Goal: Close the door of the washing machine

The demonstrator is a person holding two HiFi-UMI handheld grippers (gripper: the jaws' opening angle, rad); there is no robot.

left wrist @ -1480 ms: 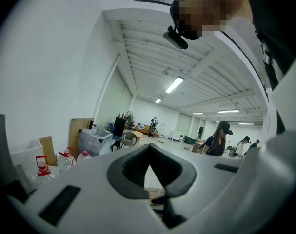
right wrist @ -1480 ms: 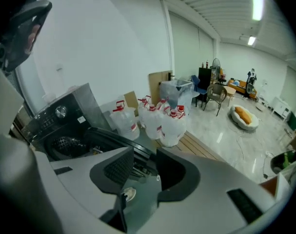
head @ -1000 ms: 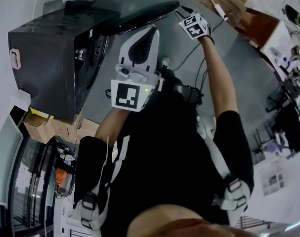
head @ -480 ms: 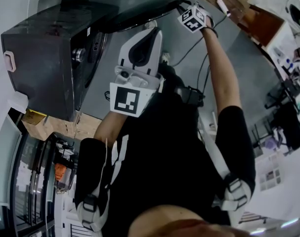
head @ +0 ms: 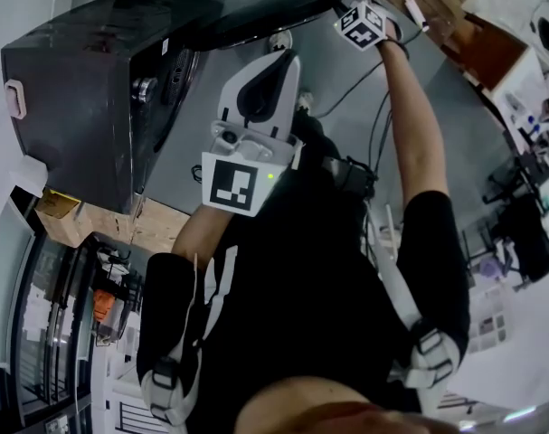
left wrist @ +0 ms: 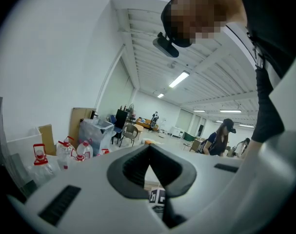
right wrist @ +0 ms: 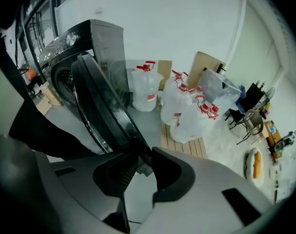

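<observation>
The dark washing machine (head: 84, 98) stands at the upper left of the head view, its round door (head: 256, 21) swung open toward the right. My right gripper (head: 342, 12) reaches the door's free edge at arm's length. In the right gripper view the door (right wrist: 101, 106) runs down so that its rim sits between the jaws of the right gripper (right wrist: 140, 161). They are closing, and a gap still shows beside the rim. My left gripper (head: 267, 61) hovers in front of the machine, away from the door. In its own view the left gripper (left wrist: 148, 149) is shut on nothing.
Water jugs (right wrist: 147, 89) and clear plastic bags (right wrist: 191, 113) sit on a wooden pallet (right wrist: 184, 143) behind the door. A cardboard box (head: 61, 211) lies beside the machine, and cables (head: 369, 98) trail over the grey floor. People (left wrist: 221, 138) stand far off in the hall.
My right gripper has moved up the head view to the door's free edge. The left gripper has stayed in place.
</observation>
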